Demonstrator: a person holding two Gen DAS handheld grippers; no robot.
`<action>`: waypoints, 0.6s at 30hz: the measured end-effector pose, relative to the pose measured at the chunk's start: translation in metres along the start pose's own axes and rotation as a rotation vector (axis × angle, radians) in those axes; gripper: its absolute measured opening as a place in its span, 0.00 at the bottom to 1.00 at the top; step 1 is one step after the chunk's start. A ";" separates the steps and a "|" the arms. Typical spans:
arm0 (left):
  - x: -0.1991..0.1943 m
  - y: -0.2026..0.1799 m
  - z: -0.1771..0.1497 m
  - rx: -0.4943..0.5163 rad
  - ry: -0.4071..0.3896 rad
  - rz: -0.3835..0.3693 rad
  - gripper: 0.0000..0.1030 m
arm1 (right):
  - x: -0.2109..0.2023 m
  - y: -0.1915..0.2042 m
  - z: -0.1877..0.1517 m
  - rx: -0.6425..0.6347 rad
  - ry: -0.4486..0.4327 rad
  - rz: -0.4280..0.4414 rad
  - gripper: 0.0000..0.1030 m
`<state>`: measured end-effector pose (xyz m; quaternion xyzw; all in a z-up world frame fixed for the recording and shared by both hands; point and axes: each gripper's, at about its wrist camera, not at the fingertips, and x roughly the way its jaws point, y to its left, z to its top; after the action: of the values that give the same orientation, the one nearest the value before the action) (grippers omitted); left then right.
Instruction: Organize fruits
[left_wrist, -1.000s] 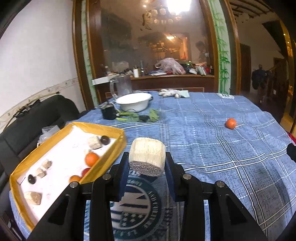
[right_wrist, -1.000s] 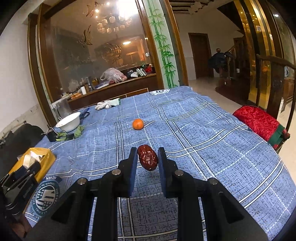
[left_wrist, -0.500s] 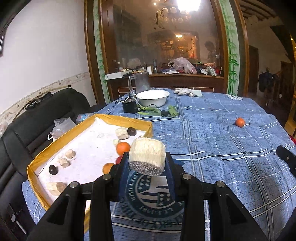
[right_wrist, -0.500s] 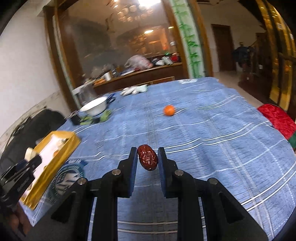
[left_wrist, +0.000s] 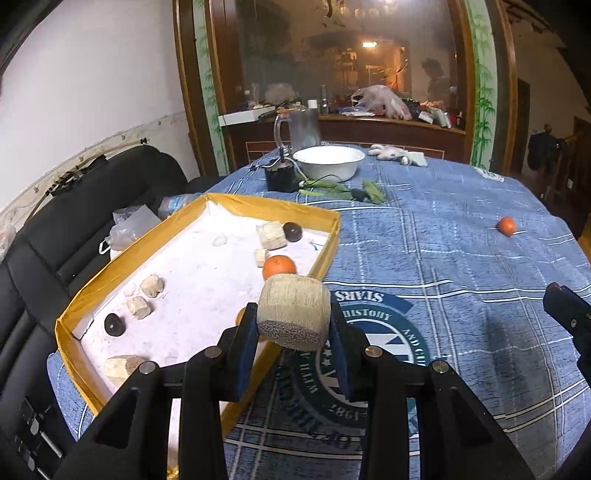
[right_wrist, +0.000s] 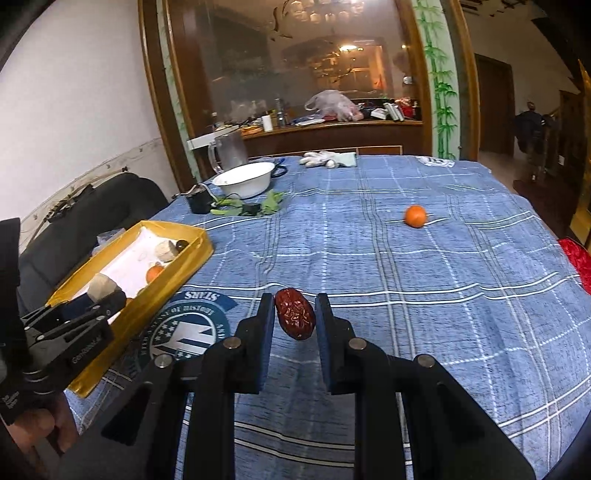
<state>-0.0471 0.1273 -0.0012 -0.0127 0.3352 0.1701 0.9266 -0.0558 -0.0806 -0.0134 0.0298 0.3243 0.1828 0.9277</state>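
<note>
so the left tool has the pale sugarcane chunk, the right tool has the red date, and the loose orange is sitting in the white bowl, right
Not quite. The loose orange lies on the blue tablecloth, well apart from the white bowl, as the right wrist view shows. The rest holds: the left tool grips the pale sugarcane chunk and the right tool grips the red date.

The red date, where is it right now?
The red date is pinched in the right claw, held above the blue tablecloth, with the yellow tray off to its left.
</note>
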 end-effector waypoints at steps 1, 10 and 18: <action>0.000 0.001 0.000 0.000 0.004 0.005 0.35 | 0.001 0.001 0.001 0.000 0.000 0.005 0.23; 0.006 0.003 -0.002 0.006 0.056 0.038 0.35 | 0.009 0.006 0.001 0.001 0.014 0.069 0.23; 0.009 0.015 -0.003 -0.027 0.103 0.010 0.35 | 0.016 0.023 0.003 -0.047 0.047 0.085 0.23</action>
<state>-0.0472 0.1434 -0.0076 -0.0320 0.3802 0.1784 0.9070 -0.0504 -0.0530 -0.0164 0.0173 0.3399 0.2300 0.9117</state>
